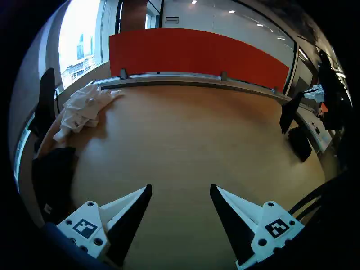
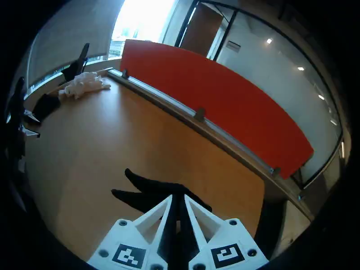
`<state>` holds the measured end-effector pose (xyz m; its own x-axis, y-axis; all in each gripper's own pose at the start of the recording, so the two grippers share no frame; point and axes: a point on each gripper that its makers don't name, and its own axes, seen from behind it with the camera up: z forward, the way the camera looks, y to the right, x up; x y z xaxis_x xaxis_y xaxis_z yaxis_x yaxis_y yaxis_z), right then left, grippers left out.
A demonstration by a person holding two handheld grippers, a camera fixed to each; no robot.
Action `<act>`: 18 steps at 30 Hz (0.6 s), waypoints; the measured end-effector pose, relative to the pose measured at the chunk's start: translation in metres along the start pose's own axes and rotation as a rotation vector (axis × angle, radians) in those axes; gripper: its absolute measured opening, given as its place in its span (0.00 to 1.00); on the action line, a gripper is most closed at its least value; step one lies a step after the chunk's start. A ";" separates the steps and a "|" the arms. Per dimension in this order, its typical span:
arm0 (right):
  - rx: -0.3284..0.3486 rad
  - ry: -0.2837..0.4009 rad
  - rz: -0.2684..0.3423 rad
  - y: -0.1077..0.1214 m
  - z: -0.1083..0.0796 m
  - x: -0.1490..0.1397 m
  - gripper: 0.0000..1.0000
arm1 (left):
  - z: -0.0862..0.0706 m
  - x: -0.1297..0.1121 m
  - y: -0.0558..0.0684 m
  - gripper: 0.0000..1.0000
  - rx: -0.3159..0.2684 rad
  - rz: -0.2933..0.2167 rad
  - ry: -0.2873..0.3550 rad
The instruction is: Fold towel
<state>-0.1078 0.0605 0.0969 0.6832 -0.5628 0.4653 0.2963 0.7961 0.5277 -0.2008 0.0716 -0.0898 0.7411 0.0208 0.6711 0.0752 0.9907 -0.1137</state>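
Two handheld grippers over a wooden desk, a crumpled white towel in its far left corner.
Left gripper is wide open and empty. Right gripper is nearly closed at a black cloth; whether it grips the cloth is unclear.
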 end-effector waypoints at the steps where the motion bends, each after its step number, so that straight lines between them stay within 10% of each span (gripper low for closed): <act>1: -0.004 -0.003 -0.001 0.005 0.001 -0.001 0.04 | 0.000 0.000 0.000 0.96 0.001 0.001 -0.001; 18: -0.049 -0.049 0.027 0.063 0.011 -0.025 0.04 | 0.005 0.005 0.004 0.95 0.013 0.016 -0.012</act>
<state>-0.1134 0.1221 0.1263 0.6580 -0.5504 0.5139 0.3113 0.8202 0.4799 -0.2005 0.0761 -0.0832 0.7339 0.0382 0.6782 0.0544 0.9919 -0.1148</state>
